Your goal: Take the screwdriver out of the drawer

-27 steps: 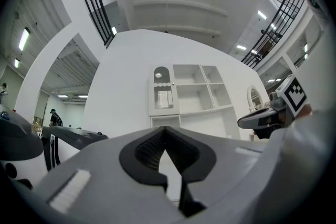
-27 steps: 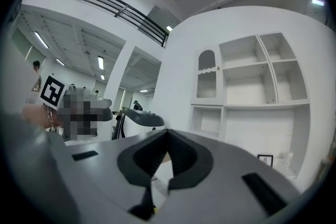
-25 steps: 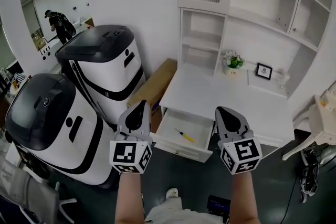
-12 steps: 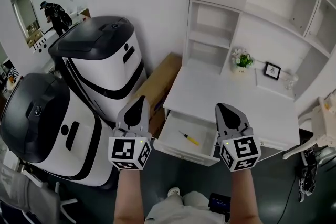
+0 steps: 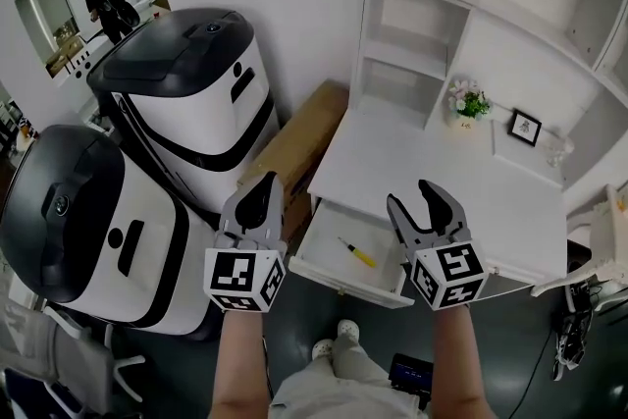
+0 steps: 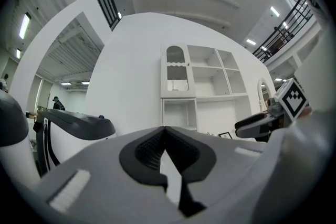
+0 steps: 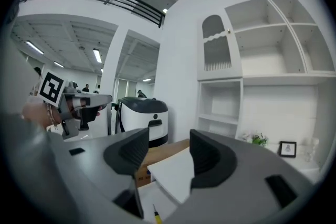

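In the head view the white drawer (image 5: 329, 272) stands pulled out from the desk front. A screwdriver (image 5: 357, 253) with a yellow handle lies on its floor. My left gripper (image 5: 261, 194) is shut and empty, hanging to the left of the drawer. My right gripper (image 5: 420, 202) hangs over the drawer's right end; its jaws have just been opening and stand apart with nothing between them. In the right gripper view the open right gripper (image 7: 169, 150) frames the desk corner, and the screwdriver (image 7: 156, 215) shows low between the jaws. In the left gripper view the left gripper (image 6: 165, 129) has its pads touching.
Two large white-and-black machines (image 5: 191, 108) (image 5: 83, 226) stand at the left, with a cardboard box (image 5: 304, 140) between them and the desk. The white desk top (image 5: 442, 186) carries a small plant (image 5: 469, 103) and a picture frame (image 5: 526, 126) beneath open shelves.
The right gripper's jaws have gone from shut to open. Both grippers have come forward and lower towards the open drawer, which now sits closer beneath them.
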Motion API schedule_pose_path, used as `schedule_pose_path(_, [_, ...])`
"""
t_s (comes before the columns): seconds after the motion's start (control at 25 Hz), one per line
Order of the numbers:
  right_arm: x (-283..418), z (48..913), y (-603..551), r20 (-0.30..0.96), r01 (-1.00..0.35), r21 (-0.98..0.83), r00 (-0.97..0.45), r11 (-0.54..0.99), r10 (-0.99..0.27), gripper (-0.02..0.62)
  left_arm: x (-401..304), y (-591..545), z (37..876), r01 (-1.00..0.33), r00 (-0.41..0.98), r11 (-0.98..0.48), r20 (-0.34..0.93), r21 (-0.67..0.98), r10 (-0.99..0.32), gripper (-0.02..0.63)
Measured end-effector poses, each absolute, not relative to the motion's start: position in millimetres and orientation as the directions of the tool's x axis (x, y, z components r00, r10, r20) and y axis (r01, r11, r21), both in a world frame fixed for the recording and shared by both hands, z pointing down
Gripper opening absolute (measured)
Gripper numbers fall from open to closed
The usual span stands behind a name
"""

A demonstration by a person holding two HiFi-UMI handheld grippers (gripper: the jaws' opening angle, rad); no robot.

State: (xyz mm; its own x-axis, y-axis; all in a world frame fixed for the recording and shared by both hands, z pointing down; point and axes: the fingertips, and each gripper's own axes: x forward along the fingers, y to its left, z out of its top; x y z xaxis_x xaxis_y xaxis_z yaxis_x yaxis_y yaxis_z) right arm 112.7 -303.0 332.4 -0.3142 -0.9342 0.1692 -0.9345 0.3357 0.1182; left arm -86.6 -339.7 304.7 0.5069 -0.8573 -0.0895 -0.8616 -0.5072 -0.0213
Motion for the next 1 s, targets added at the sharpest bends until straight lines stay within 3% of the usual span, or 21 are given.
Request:
schedule_pose_path(0.44, [125,374,-344,0.248,-0.921,0.088,-0.349,0.380,-0.904,0.218,-72,-376,339,-0.873,0.487,-0.488,-0.016,-0.003,-0.873,-0.005])
schedule_pose_path(1.0, [118,509,-338,0.488,-0.899,-0.028,-0.394,0.437,-0.779,0.218,-68,-379,447,-0.881,0.472,-0.469,0.172,0.059,-0.865,-0.005])
